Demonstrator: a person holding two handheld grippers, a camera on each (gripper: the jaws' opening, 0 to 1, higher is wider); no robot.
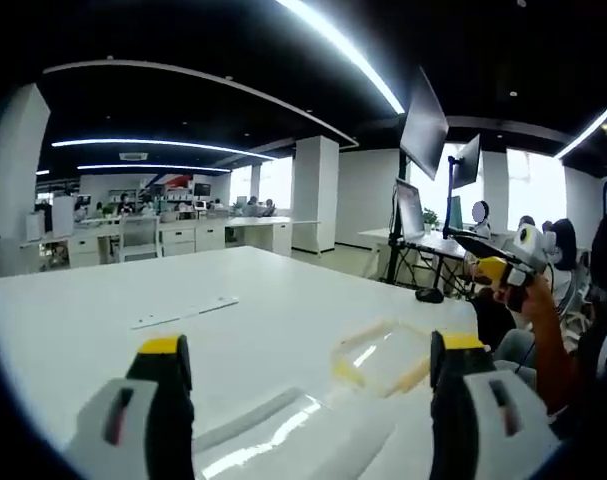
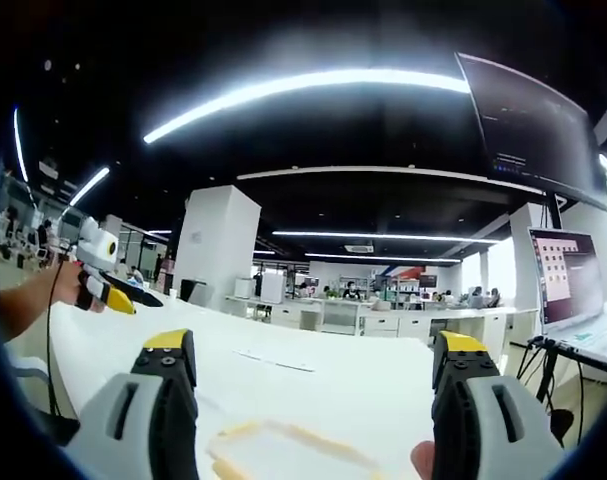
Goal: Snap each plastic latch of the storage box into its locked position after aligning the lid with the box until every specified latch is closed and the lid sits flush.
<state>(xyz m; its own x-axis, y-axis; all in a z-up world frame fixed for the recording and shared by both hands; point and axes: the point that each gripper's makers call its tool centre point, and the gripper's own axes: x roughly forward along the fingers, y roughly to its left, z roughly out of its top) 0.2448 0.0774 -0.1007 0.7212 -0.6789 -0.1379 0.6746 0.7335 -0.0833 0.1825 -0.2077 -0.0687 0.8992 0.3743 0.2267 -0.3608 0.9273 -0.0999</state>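
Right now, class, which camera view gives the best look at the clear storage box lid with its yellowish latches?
The left gripper view: the storage box lid lies on the white table between the open jaws, its outline and a yellowish latch visible. The right gripper view shows it cut off at the frame's bottom.

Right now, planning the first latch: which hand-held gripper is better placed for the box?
Left, probably: the box and a yellow latch lie just ahead between the left hand-held gripper's open jaws. In the right gripper view the box sits low at the bottom edge.
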